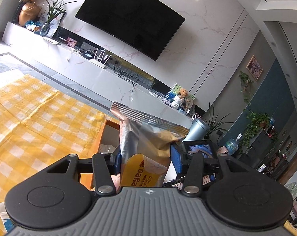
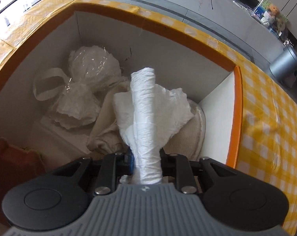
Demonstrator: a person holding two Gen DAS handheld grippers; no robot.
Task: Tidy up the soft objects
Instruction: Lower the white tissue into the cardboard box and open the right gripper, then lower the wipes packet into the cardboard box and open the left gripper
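Crinkled white plastic roll (image 2: 146,122), pinched in my right gripper (image 2: 146,163), its long axis pointing straight ahead over the orange-rimmed box (image 2: 237,118). Below lie cream cloths (image 2: 107,125) and film-wrapped white bundles (image 2: 89,74). Only the left view shows my left gripper (image 1: 145,161) clamping a glossy foil pouch (image 1: 146,137) upright above the yellow checked bench (image 1: 30,118).

Yellow-white checked tablecloth (image 1: 40,118), orange-rimmed box (image 2: 168,27)
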